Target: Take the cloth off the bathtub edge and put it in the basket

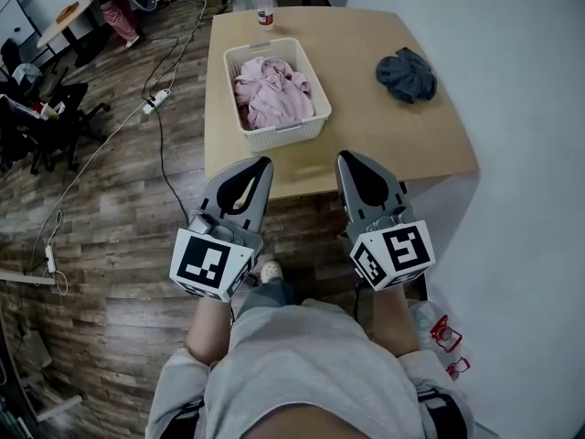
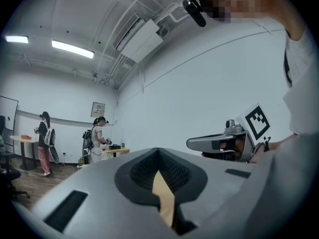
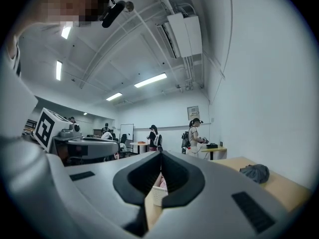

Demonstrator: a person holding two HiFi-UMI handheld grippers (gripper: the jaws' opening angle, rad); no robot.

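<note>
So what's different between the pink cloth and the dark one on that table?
The pink cloth lies inside the white basket; the dark grey cloth lies on the bare table, right of the basket. The pink cloth is a bigger heap, filling the basket; the dark grey cloth is a smaller bunch. Both are crumpled, not folded.

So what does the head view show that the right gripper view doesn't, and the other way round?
Only the head view: the whole table from above, the bottle at its far edge, the wooden floor with cables, and the person's lap.
Only the right gripper view: the ceiling lights, the air unit up by the ceiling, and a framed notice on the far wall.
Both: the white basket with pink cloth in it, the grey cloth lying on the table, and the shut right gripper.
</note>
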